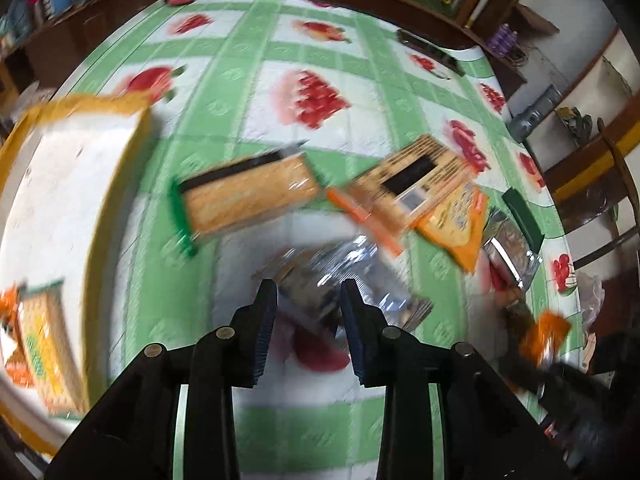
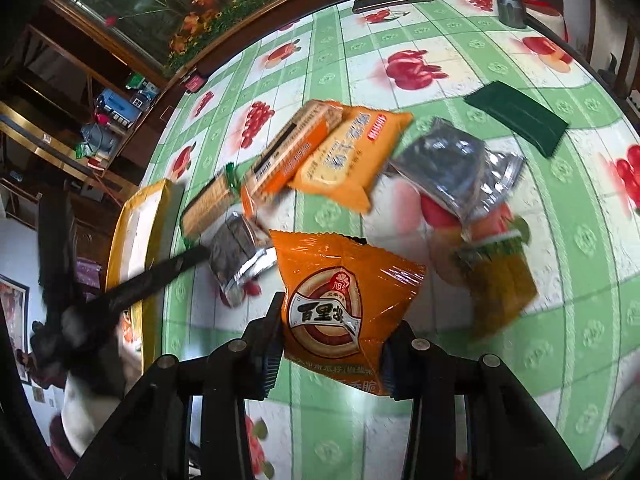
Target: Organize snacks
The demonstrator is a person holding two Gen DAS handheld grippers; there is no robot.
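My right gripper [image 2: 330, 344] is shut on an orange snack bag [image 2: 340, 304] and holds it above the table. My left gripper [image 1: 308, 304] is open, its fingers either side of a clear silver-edged packet [image 1: 340, 284] lying on the cloth. That packet also shows in the right wrist view [image 2: 236, 252]. A cracker pack with green ends [image 1: 244, 200], an orange biscuit pack [image 1: 404, 188] and a yellow-orange bag [image 1: 460, 216] lie beyond. A white tray with a yellow rim [image 1: 60, 184] is at the left with a snack pack [image 1: 40, 348] in it.
A second dark clear packet [image 2: 456, 176] and a green-topped cracker pack [image 2: 500, 280] lie at the right. A dark green flat object [image 2: 516, 116] and a black remote-like bar [image 2: 392, 0] lie further back. The table [image 1: 332, 56] has a green fruit-print cloth and wooden shelves behind.
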